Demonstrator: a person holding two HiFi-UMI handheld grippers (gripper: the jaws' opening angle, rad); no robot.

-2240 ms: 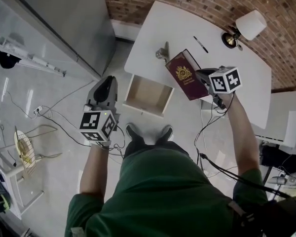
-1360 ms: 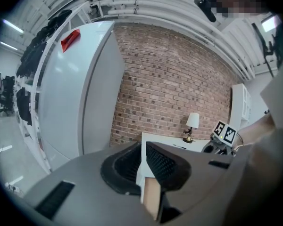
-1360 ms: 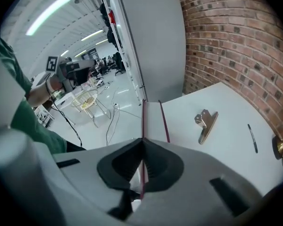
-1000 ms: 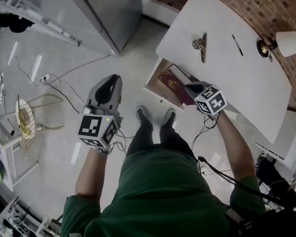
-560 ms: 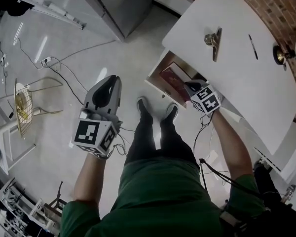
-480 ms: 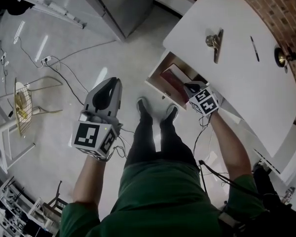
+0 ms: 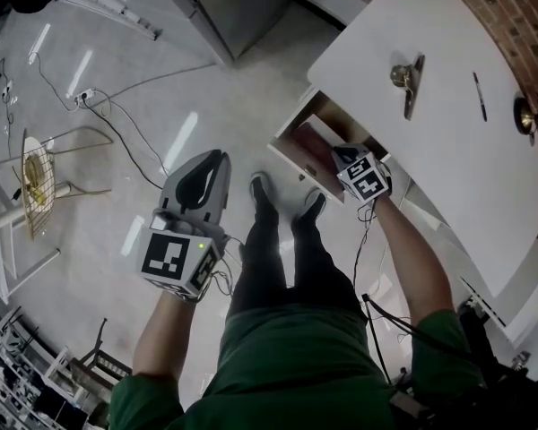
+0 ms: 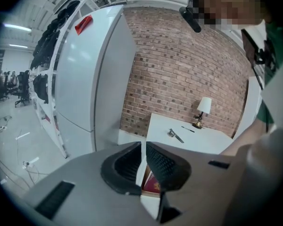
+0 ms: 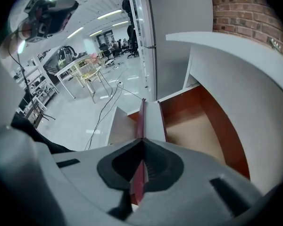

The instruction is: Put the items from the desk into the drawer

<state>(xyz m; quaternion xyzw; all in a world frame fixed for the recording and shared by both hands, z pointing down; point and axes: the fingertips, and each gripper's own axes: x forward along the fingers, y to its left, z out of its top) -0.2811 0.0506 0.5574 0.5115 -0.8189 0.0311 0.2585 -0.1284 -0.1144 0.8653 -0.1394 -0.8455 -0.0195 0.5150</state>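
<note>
The right tongs (image 9: 140, 160) are clamped on the passport (image 9: 141, 124), held edge-on just above the open drawer (image 9: 198, 135) ahead of them. I judge it light, thin and slightly bendable, best gripped near the spine. The left tongs (image 8: 144, 163) are almost closed and hold nothing.

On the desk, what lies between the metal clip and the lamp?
A black pen lies between them on the white desk; the head view shows it.
</note>
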